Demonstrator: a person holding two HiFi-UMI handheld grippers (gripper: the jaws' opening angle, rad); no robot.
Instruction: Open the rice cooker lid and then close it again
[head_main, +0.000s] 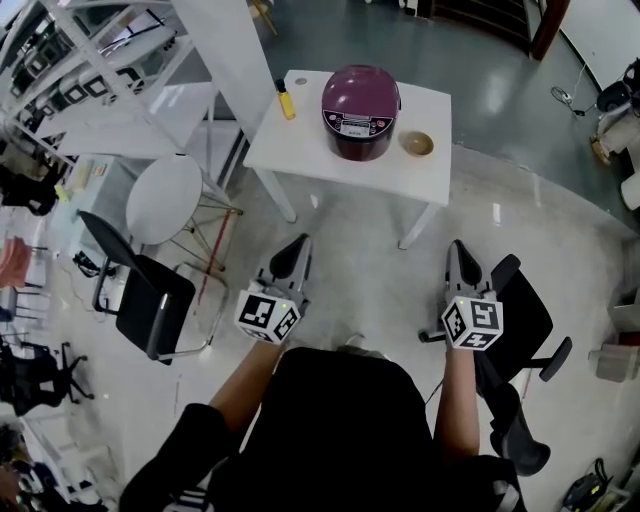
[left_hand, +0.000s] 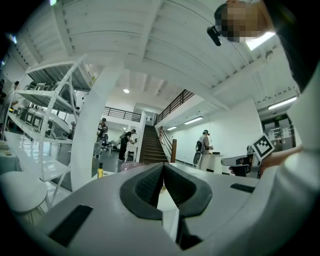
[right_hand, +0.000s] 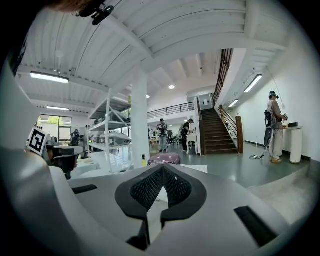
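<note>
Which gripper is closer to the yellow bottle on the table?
Left. The left gripper is almost in line with the yellow bottle, short of the table; the right gripper is well off to the bottle's right.

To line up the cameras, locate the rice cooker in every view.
Head view: rice cooker, top centre.
Left gripper view: rice cooker just left of the jaw tips.
Right gripper view: rice cooker just above the jaw tips.
Shared landmark: yellow bottle, left of it everywhere.

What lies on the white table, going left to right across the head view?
yellow bottle → purple rice cooker, lid down → small wooden bowl
</note>
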